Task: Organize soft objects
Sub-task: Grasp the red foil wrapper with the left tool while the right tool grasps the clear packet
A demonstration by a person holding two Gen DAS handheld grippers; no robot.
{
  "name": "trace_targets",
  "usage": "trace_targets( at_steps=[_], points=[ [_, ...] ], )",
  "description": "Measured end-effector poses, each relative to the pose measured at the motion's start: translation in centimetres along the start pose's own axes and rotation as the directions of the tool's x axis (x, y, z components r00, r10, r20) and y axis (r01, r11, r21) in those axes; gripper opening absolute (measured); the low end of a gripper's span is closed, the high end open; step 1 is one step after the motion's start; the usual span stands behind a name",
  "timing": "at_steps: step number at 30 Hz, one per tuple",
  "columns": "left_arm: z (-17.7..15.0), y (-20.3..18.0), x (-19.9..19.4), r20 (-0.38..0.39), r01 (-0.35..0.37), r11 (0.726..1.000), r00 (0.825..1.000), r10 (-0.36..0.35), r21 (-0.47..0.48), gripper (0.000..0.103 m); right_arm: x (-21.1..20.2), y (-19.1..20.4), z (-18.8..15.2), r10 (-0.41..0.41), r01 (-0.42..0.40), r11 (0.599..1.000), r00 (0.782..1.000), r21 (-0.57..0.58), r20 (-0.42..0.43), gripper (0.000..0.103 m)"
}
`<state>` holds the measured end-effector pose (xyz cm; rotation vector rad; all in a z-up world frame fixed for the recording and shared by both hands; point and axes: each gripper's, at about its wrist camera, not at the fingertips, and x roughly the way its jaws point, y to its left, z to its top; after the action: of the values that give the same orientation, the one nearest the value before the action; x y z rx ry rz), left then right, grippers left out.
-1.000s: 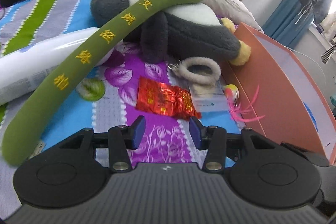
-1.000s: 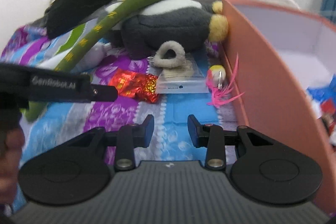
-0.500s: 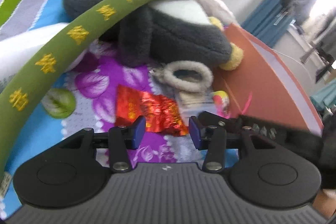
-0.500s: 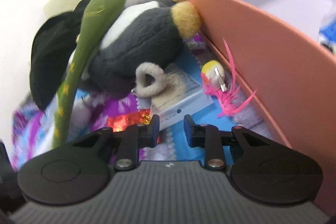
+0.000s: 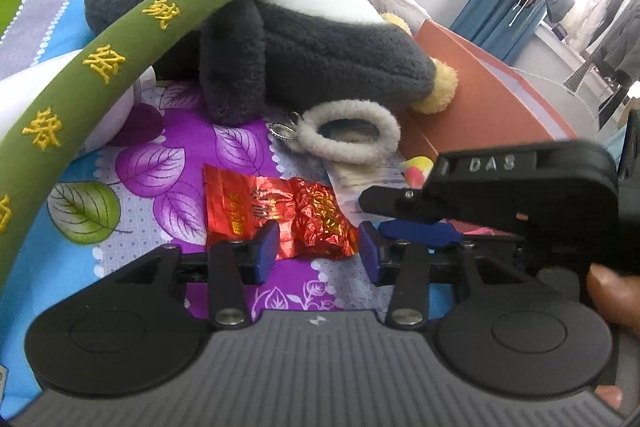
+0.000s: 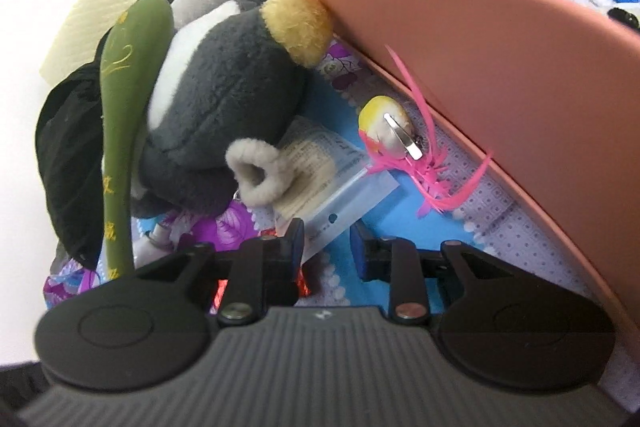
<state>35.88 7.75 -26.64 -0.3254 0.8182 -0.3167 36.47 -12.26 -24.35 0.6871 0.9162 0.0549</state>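
Your left gripper (image 5: 318, 247) has just been narrowing, its jaws straddling the red foil packet (image 5: 276, 215) on the bedspread (image 5: 132, 227), pads not yet pressing; seat lower before clamping. Your right gripper (image 6: 326, 243) has likewise been narrowing, empty, over the clear sachet (image 6: 340, 183); avoid colliding. The penguin plush (image 6: 224, 95) lies beside the orange box (image 6: 500, 75), which receives items.

The right gripper (image 5: 404, 219), seen from the left wrist, bears raised letters "DAS". Yellow embroidered characters run along the green plush (image 5: 120, 59), and the red packet (image 5: 276, 215) carries gold print, neither legible.
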Motion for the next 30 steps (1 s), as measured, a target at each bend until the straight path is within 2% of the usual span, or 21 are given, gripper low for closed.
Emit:
trace_targets(
  at_steps=[2,3,6,12,18,30],
  points=[
    [0.0,-0.1,0.3,0.000,-0.012,1.000,1.000,0.012,0.000,0.034,0.3,0.2,0.1,-0.003,0.002,1.000,1.000,0.020,0.006,0.013],
    [-0.1,-0.1,0.3,-0.001,-0.002,1.000,1.000,0.002,-0.008,0.029,0.4,0.3,0.2,0.004,-0.004,0.999,1.000,0.033,0.009,0.011],
    [0.0,-0.4,0.3,0.001,-0.013,1.000,1.000,0.013,-0.003,0.028,0.6,0.6,0.4,0.002,-0.003,0.999,1.000,0.050,0.014,0.006],
    [-0.4,-0.6,-0.8,0.009,-0.031,0.999,0.999,0.031,-0.015,0.027,-0.4,0.3,0.4,-0.009,0.008,0.999,1.000,0.031,0.014,0.004],
    [-1.3,-1.3,-3.7,0.022,-0.042,0.998,0.999,0.043,-0.035,0.026,-2.4,0.2,-0.3,0.009,-0.009,1.000,1.000,0.014,0.000,0.004],
    [-6.4,-2.5,-11.1,0.017,-0.097,0.989,0.995,0.099,-0.108,0.026,-8.6,-1.4,-3.5,0.018,-0.019,0.999,0.999,-0.032,-0.041,0.004]
  ],
)
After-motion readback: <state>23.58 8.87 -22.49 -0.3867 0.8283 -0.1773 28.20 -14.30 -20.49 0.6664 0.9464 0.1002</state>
